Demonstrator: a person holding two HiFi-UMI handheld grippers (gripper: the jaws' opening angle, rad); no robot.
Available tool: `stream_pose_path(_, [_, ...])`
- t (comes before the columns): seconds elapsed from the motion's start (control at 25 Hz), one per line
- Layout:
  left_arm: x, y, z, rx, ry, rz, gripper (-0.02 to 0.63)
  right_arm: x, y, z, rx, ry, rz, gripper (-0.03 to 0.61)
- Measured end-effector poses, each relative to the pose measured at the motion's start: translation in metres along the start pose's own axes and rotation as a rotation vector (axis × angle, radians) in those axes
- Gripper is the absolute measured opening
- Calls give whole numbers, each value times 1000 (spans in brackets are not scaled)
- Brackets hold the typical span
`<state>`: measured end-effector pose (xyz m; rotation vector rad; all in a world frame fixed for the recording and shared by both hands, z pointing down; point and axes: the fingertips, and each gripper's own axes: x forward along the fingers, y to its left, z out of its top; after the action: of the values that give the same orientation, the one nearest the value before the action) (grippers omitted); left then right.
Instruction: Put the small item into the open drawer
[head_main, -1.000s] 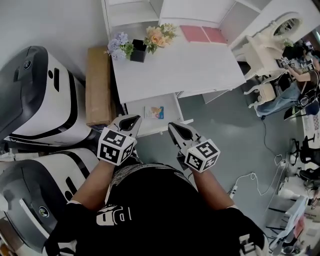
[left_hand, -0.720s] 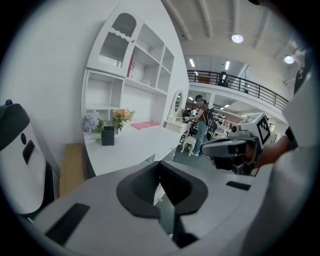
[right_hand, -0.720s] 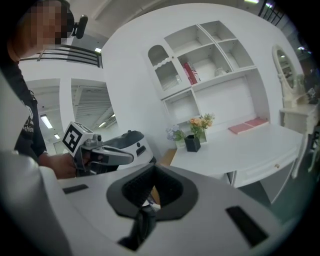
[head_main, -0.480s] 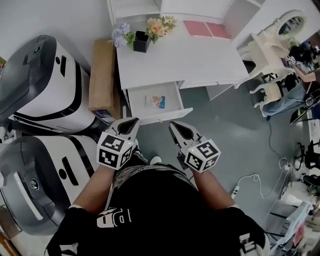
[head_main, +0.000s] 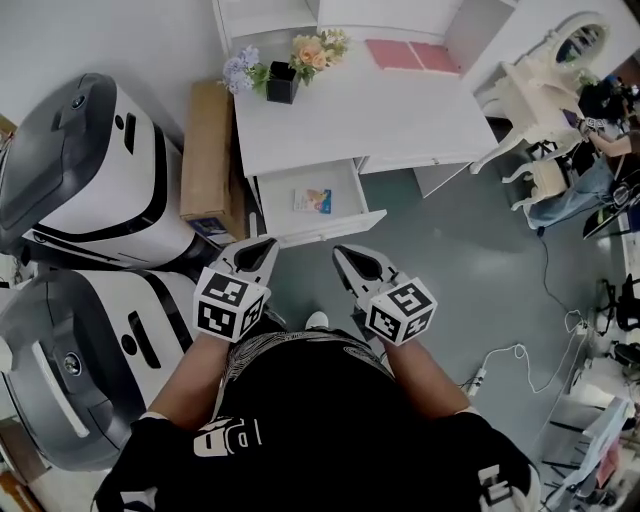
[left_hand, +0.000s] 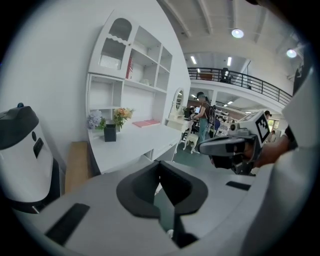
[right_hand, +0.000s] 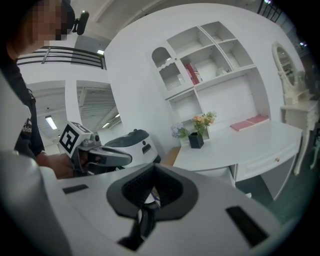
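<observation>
The left claw (head_main: 262, 247) and the right claw (head_main: 352, 262) are both closed with nothing in them, side by side just short of the open drawer (head_main: 322, 233) under the white worktop (head_main: 360, 110). The small item (head_main: 312, 200), a flat printed packet, lies inside that drawer, apart from both claws

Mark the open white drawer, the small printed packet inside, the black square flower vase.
Open white drawer (head_main: 325, 230), head view, its front panel.
Small printed packet (head_main: 313, 201), head view, its middle.
Black square flower vase (head_main: 281, 89), head view, its dark side wall.
</observation>
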<state>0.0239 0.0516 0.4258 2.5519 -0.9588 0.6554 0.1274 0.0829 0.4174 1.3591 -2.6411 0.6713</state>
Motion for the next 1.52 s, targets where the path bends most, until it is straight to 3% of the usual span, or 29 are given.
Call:
stream_pose_path(0.32, [9, 23, 22, 87, 9, -85, 14, 26, -2, 0, 49, 1, -98, 6])
stream_pose_path(0.68, [11, 60, 25, 126, 24, -133, 14, 52, 10, 9, 41, -7, -172, 6])
stream_pose_path(1.52, [4, 67, 15, 137, 29, -186, 14, 61, 25, 12, 18, -12, -202, 6])
